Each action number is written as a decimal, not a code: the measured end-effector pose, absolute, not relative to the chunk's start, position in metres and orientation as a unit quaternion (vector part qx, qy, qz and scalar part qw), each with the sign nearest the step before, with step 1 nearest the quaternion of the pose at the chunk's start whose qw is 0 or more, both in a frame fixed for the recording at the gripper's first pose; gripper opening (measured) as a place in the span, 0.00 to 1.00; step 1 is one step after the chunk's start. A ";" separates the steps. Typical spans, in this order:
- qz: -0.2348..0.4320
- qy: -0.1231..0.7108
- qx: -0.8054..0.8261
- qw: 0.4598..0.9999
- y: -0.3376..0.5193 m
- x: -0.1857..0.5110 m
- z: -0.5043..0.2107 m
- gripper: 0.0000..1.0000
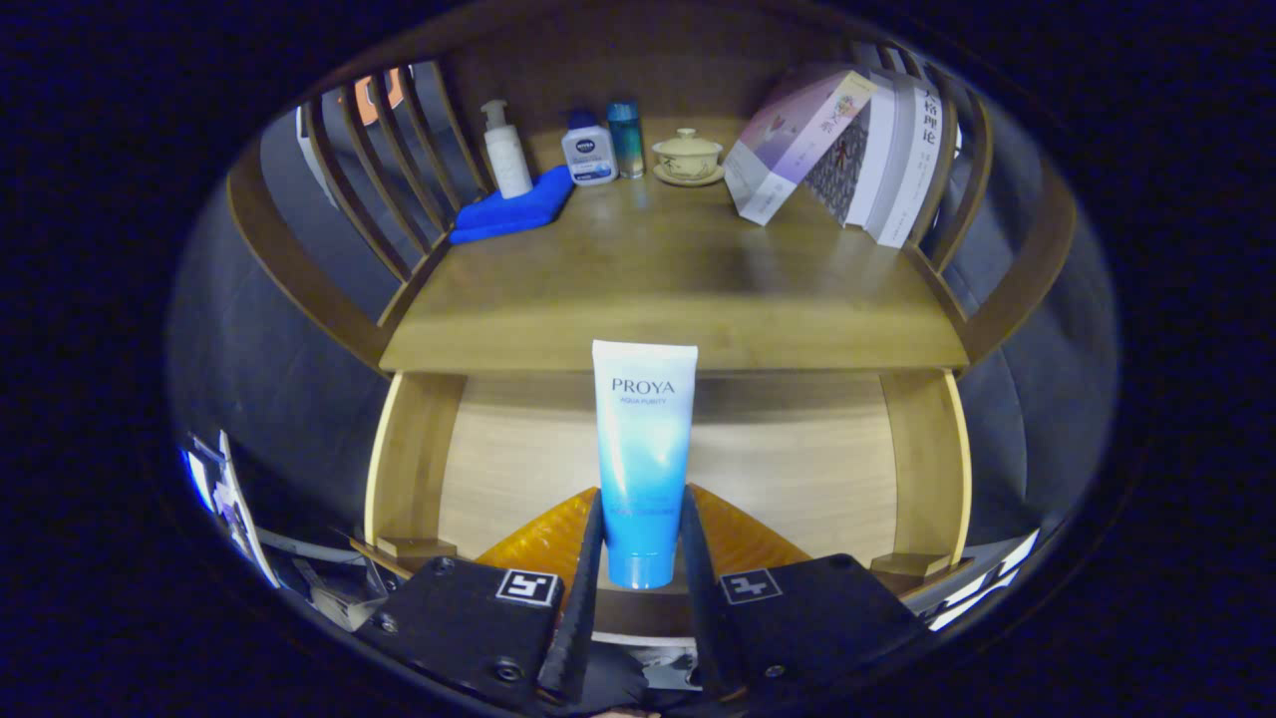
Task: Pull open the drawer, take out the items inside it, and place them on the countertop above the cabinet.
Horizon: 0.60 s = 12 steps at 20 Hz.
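Tool [638, 543] upright, fingers [586, 558] clamped on tube [643, 449] w/ both sides pressing.

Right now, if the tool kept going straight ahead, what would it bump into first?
The tool is shut on the blue tube, so the tube leads. Straight ahead is the front edge of the wooden countertop, probably first. Depth is hard to judge, so it might instead pass over it.

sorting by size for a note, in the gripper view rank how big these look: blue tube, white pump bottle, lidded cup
1. Blue tube, clamped in the tool; nearness inflates it.
2. White pump bottle.
3. Lidded cup, about alike.
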<state>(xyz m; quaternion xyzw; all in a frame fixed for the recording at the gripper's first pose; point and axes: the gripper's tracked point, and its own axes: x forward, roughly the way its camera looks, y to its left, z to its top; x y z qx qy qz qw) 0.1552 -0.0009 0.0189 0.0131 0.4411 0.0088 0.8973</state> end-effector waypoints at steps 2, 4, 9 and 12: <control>-0.007 0.430 0.006 0.903 -0.004 0.172 0.028 0.46; -0.024 0.421 0.007 0.907 -0.009 0.190 0.034 0.46; -0.039 0.398 -0.008 0.917 -0.020 0.239 0.043 0.46; -0.038 0.386 -0.005 0.922 -0.018 0.268 0.041 0.46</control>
